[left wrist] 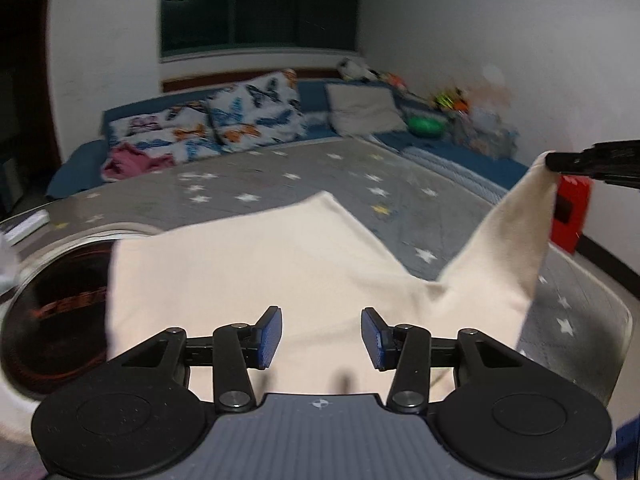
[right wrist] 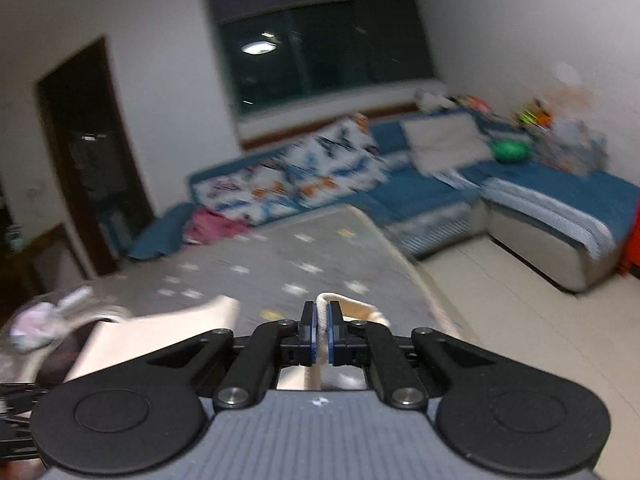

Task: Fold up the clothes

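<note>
Right tool (right wrist: 321, 334) clamps a soft cream cloth (left wrist: 280, 264) corner, lifting it; left tool (left wrist: 321, 338) hangs apart above, frames blurred.

I can read no word, brand or number anywhere here. The dark round disc (left wrist: 52, 320) at my left has orange-red marks like lettering on it, but they are too blurred for me to make out. The only clear sign is a small crosshair mark (left wrist: 319, 403) on the grey ribbed body of my left tongs, and its twin (right wrist: 319, 401) on my right tongs.
</note>
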`<state>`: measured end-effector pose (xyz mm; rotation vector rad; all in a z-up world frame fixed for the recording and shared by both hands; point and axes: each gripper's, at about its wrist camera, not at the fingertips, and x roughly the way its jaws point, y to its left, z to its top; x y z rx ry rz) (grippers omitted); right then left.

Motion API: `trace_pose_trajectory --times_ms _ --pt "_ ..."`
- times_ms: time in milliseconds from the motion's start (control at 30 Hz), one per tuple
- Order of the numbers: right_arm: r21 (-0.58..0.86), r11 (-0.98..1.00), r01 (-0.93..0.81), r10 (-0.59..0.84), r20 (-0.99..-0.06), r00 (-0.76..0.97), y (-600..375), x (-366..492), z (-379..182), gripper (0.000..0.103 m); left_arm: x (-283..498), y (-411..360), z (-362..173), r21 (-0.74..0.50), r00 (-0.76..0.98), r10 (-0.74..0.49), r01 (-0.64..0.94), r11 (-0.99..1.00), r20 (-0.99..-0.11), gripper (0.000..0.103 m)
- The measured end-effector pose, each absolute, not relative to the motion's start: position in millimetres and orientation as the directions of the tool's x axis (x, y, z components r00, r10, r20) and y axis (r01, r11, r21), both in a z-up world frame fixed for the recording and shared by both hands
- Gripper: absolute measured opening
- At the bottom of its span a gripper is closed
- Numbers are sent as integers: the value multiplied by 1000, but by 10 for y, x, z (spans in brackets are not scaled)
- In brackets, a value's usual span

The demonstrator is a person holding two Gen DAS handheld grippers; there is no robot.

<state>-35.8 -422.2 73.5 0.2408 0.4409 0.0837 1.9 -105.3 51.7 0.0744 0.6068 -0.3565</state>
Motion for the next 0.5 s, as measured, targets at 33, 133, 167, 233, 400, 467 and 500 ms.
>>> trace_pose_trajectory --times_ms 33,133,167,233,400,467,500 --pt "251 966 -64 163 -398 903 -4127 -378 810 4 -14 -960 545 -37 774 -293 330 943 -561 49" --pt "248 954 -170 254 -363 896 -3812 -413 1004 4 -123 -695 626 -39 808 -251 272 961 -533 52" --pt "245 947 -206 286 -356 890 -3689 -417 1052 4 -167 -603 645 -41 817 -240 257 965 -525 52" --pt "234 933 -275 345 -349 871 -3421 -394 1125 4 -257 -427 672 -43 833 -213 223 974 -510 53" --pt "205 879 -431 477 -362 800 -2716 -302 1175 4 -467 -34 657 -70 855 -159 143 987 -493 54" --pt "195 855 -481 518 -379 767 -2439 -279 1161 4 -546 97 634 -79 859 -139 114 990 -493 54" --pt "190 842 -505 537 -391 748 -2310 -273 1139 4 -584 163 621 -83 860 -128 100 991 -494 54"
